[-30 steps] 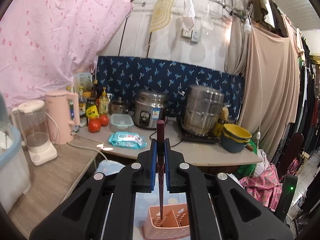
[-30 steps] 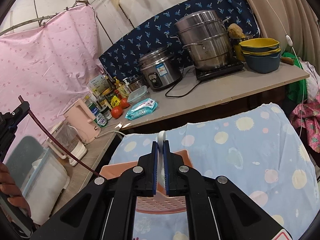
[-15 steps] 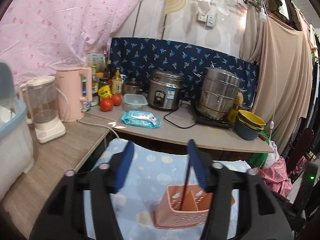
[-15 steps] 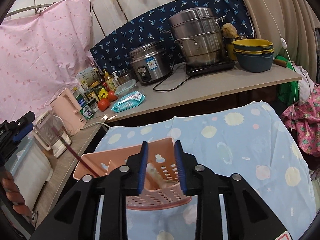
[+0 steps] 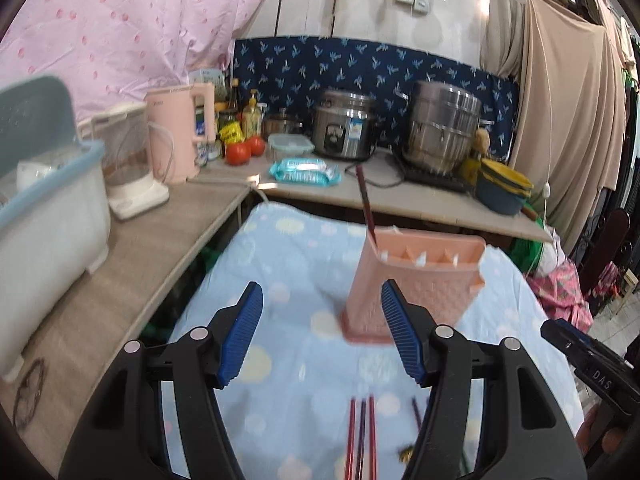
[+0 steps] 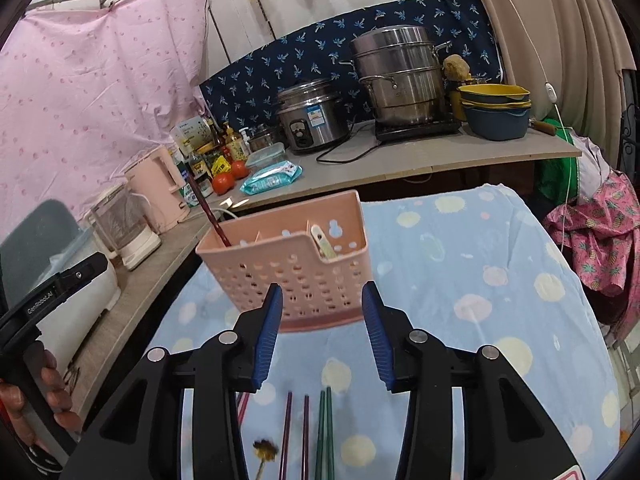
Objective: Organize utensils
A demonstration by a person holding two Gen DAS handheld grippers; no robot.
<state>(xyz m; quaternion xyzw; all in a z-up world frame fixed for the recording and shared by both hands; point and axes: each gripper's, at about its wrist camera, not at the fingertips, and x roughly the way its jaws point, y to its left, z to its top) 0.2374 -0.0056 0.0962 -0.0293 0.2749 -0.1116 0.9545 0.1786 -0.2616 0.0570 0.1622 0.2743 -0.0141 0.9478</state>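
A pink perforated utensil basket (image 5: 416,280) (image 6: 292,268) stands on the blue spotted cloth (image 5: 288,264) (image 6: 460,280). A dark red chopstick (image 5: 366,206) (image 6: 208,212) leans in its left compartment. A white utensil (image 6: 324,244) lies in its right compartment. My left gripper (image 5: 320,332) is open and empty, just in front of the basket. My right gripper (image 6: 322,338) is open and empty, close before the basket. Loose red and purple chopsticks (image 5: 362,436) (image 6: 296,432) and green ones (image 6: 325,432) lie on the cloth below the grippers.
A wooden counter (image 5: 132,256) runs along the left with a white bin (image 5: 44,208), blender (image 5: 128,168) and pink kettle (image 5: 180,132). The back counter holds a rice cooker (image 6: 312,116), steamer pot (image 6: 400,76), bowls (image 6: 496,108), tomatoes (image 5: 244,150) and wipes (image 5: 304,170).
Both grippers opened and pulled back and down from the basket. The chopstick and the white utensil stay in the basket. Loose chopsticks came into view below.
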